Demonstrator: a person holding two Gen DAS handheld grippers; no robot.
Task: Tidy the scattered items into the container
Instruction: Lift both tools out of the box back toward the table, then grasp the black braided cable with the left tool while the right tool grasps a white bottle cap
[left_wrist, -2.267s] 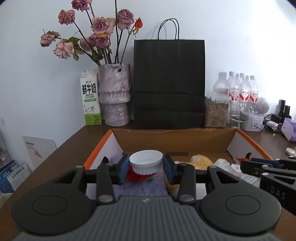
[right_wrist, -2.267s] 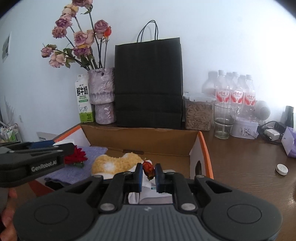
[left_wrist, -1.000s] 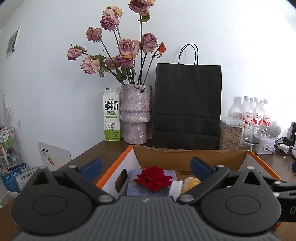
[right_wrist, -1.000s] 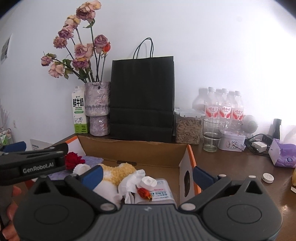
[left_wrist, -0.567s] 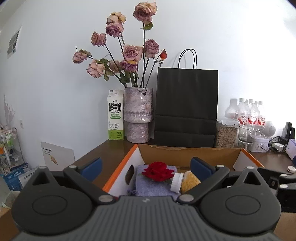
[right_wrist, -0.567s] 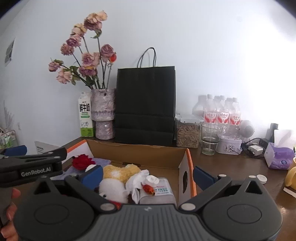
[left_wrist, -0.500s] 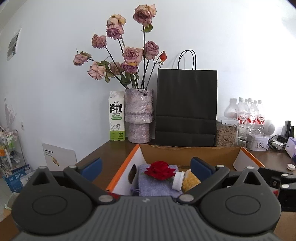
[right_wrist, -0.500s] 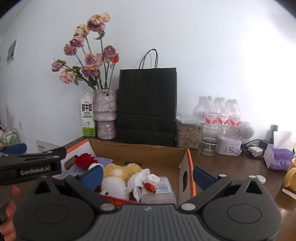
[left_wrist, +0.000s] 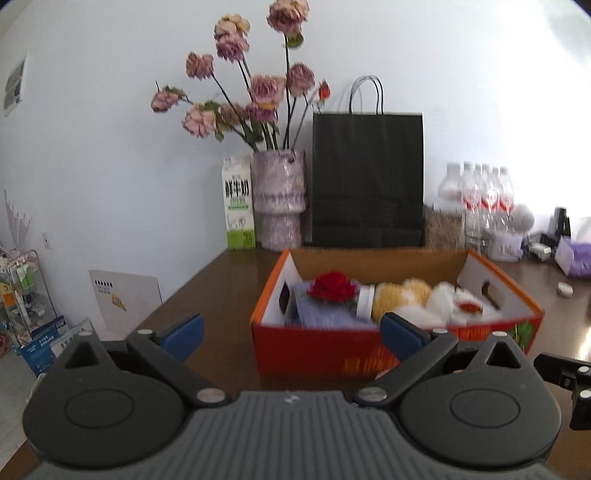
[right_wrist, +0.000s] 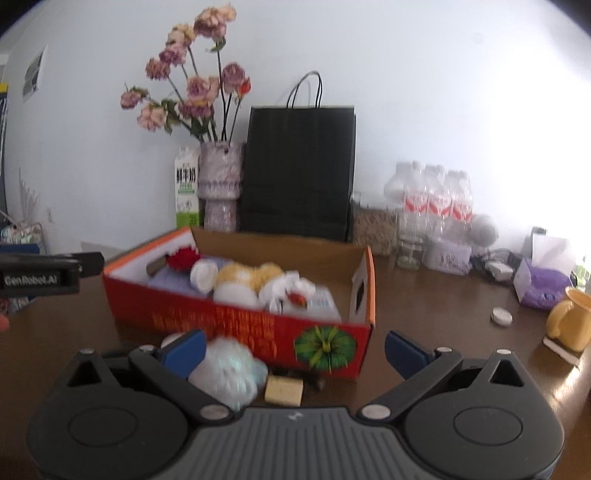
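Both tools are released and hold nothing: left tool (left_wrist: 291, 332), right tool (right_wrist: 295, 349). Just ahead of the right tool, between its fingers and the red cardboard box (right_wrist: 258, 325), lie a pale fluffy puff (right_wrist: 227, 373) and a small tan block (right_wrist: 283, 390) on the tabletop (right_wrist: 443, 332). The puff looks light and soft, so a grasp across its middle probably suits; the block appears stiff, best pinched by its sides.

Box on the table, bag and vase behind it

The cardboard box (right_wrist: 236, 325) holds a rose (right_wrist: 183, 258), cap (right_wrist: 203, 276) and plush toy (right_wrist: 255, 275); a puff (right_wrist: 225, 373) and small block (right_wrist: 283, 390) lie near its front; paper bag (right_wrist: 299, 173) and vase (right_wrist: 219, 184) stand far.
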